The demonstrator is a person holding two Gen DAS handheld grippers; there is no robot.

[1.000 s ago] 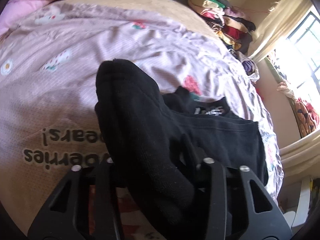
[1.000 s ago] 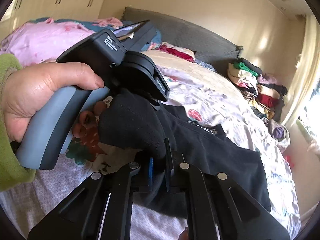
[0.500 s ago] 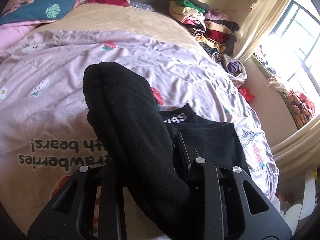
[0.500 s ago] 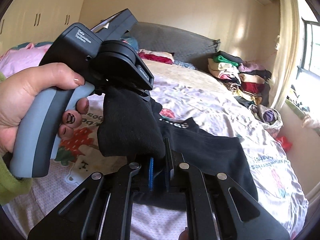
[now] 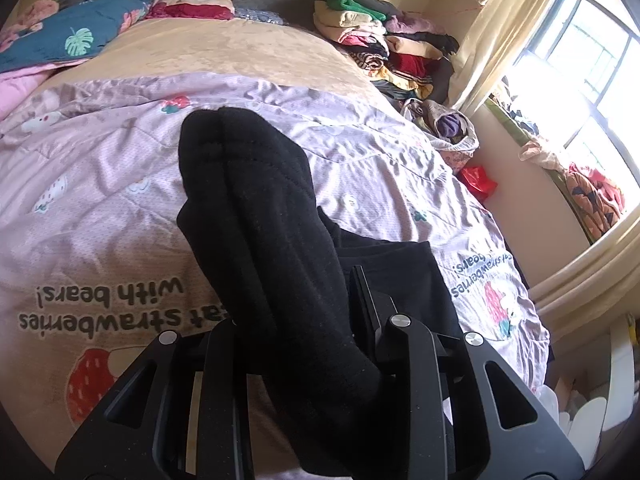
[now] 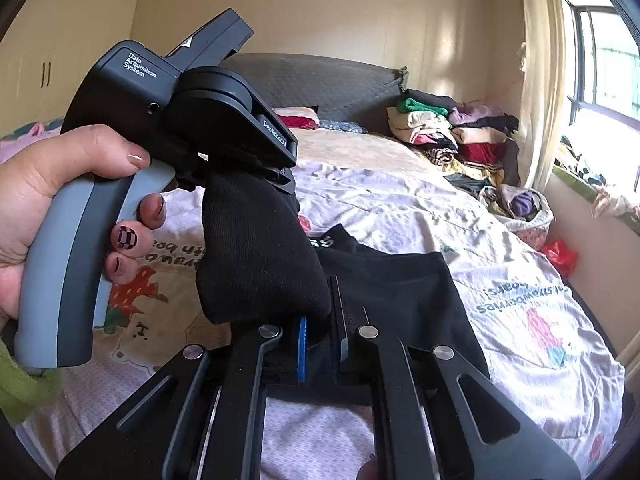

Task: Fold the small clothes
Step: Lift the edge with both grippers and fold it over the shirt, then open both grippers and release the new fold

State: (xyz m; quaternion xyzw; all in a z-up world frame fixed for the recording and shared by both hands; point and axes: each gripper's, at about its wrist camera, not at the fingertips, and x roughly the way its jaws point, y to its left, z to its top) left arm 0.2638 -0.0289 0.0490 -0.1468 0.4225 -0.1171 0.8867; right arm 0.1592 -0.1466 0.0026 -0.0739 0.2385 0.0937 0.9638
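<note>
A pair of black socks (image 5: 248, 208) is held up above the bed, toes pointing away in the left wrist view. My left gripper (image 5: 296, 312) is shut on them, its jaws pressing the thick fabric from both sides. In the right wrist view a hand (image 6: 48, 184) holds the left gripper (image 6: 248, 176), and the socks (image 6: 256, 248) hang down from it. My right gripper (image 6: 320, 320) is shut on the socks' lower end, between the blue pads. A black garment (image 6: 392, 288) with white lettering lies flat on the bed beneath.
The bed has a pink strawberry-print cover (image 5: 100, 184) and a tan blanket (image 5: 240, 52). A stack of folded clothes (image 6: 448, 136) sits by the headboard, with a bag of laundry (image 5: 448, 128) at the bed's edge. Patterned pillows (image 5: 72, 36) lie far left, and a window (image 6: 604, 68) is on the right.
Both grippers have risen and drifted across the bed together, carrying the socks. The black garment has stayed on the cover and now sits lower and farther right in view.
</note>
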